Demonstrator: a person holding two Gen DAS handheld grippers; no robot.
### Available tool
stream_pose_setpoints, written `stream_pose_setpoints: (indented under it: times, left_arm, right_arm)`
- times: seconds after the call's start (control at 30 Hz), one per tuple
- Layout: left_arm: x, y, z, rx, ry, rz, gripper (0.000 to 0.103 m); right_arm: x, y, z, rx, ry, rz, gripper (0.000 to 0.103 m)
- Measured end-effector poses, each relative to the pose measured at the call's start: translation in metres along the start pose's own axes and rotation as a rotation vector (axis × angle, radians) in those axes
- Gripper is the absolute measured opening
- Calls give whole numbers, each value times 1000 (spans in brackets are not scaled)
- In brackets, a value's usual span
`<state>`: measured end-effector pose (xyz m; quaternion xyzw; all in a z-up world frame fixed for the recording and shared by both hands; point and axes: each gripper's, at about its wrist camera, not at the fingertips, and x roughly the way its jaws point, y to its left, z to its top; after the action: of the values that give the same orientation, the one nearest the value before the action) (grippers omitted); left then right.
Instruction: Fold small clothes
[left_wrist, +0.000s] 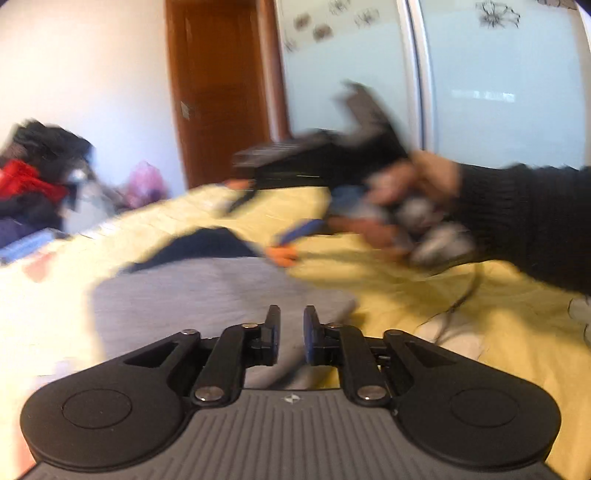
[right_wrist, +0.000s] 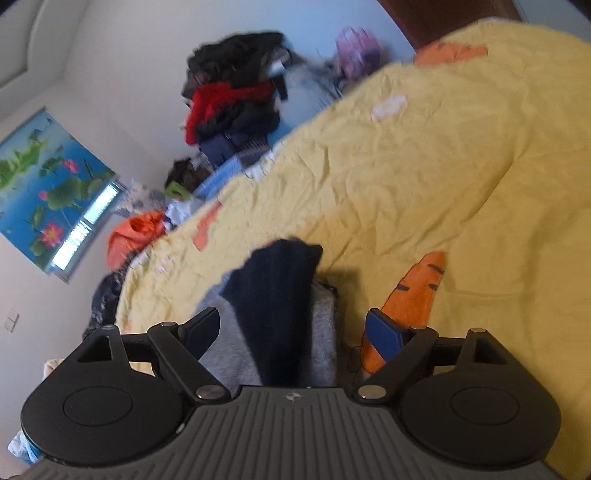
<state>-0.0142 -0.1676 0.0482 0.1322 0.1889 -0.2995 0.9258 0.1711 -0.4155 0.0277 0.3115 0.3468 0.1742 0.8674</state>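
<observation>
A small grey garment (left_wrist: 192, 295) with a navy part (left_wrist: 207, 247) lies on the yellow bedsheet (left_wrist: 424, 295). My left gripper (left_wrist: 291, 332) hovers low over its near edge, the fingers a narrow gap apart with only grey cloth showing behind the gap. A hand in a black sleeve (left_wrist: 524, 218) holds my right gripper (left_wrist: 266, 218), blurred, beyond the garment. In the right wrist view the right gripper (right_wrist: 295, 328) stands wide open. The grey cloth (right_wrist: 229, 350) and its navy part (right_wrist: 277, 295) lie between and beneath the fingers, and neither pad presses on them.
A heap of dark and red clothes (left_wrist: 37, 181) (right_wrist: 236, 107) stands past the bed's far side. A wooden door (left_wrist: 218, 92) and pale wardrobe doors (left_wrist: 498, 92) rise behind. A thin cable (left_wrist: 465, 295) trails over the sheet. Carrot prints (right_wrist: 417, 295) dot the bedsheet (right_wrist: 406, 177).
</observation>
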Motion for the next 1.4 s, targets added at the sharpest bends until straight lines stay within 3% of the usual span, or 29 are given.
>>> stream_pose_setpoints:
  times: [0.03,0.07,0.13,0.27,0.33,0.4,0.43,0.5,0.53,0.57,0.6,0.7,0.77,0.83,0.87,0.93,0.97,1.0,1.07,1.1,1.17,1.2,1.27,1.4]
  left_arm:
    - [-11,13,-7,6,-13,43,32]
    - [-19,21,-15,15,-16,93,51]
    - [-26,38,-30,24,3,176,69]
    - [-14,58,-47,-14,106,193,69]
    - [-1,57,-49,-5,131,209,69]
    - [10,45,-51,10,175,235,69]
    - [18,37,-53,22,214,243,69]
    - [18,32,-50,22,200,260,69]
    - [16,32,-48,21,184,265,56]
    - [19,33,-45,19,176,271,24]
    - [24,35,-41,9,175,281,13]
    - [24,50,-46,-24,191,320,7]
    - [23,56,-54,-46,236,296,7]
    - [14,53,-53,-36,225,295,7]
    - [12,52,-51,-29,230,286,9]
    - [3,56,-47,-26,245,192,9]
    - [-3,61,-45,-25,245,131,10]
    - [-12,67,-44,-27,241,70,11]
    - [-25,88,-38,-74,227,-13,24]
    - [-31,103,-34,-128,211,-39,32]
    - [-36,139,-23,-296,146,-48,90]
    - [-35,156,-19,-399,101,-30,100]
    - [-18,188,-16,-607,53,2,103]
    - [55,222,-16,-894,168,-6,101]
  right_arm:
    - [-10,1,-3,-4,4,20,85]
    - [-22,1,-9,-6,8,35,85]
    - [-38,2,-25,-23,27,47,85]
    - [-52,-6,-60,-31,86,9,83]
    - [-49,-8,-72,-23,111,-1,74]
    - [-44,-6,-80,-31,138,-16,37]
    - [-41,-4,-83,-42,158,-20,33]
    - [-38,2,-86,-69,180,-36,33]
    - [-38,4,-86,-73,187,-34,32]
    - [-39,8,-86,-81,189,-28,23]
    - [-39,12,-87,-98,199,-25,19]
    - [-49,22,-87,-137,201,-26,14]
    - [-56,15,-87,-131,202,-57,13]
    - [-57,-2,-95,-84,213,-53,12]
    - [-58,-6,-98,-55,208,-21,13]
    - [-61,-4,-97,-43,208,-13,27]
    - [-62,-1,-93,-40,214,-7,45]
    - [-64,1,-88,-39,212,8,72]
    - [-72,6,-74,-50,142,6,98]
    - [-75,7,-64,-58,99,11,100]
    - [-70,6,-43,-48,60,21,100]
    - [-61,3,-32,-35,52,15,100]
    - [-35,-5,-16,-4,56,-8,100]
    - [20,-11,4,28,98,-41,98]
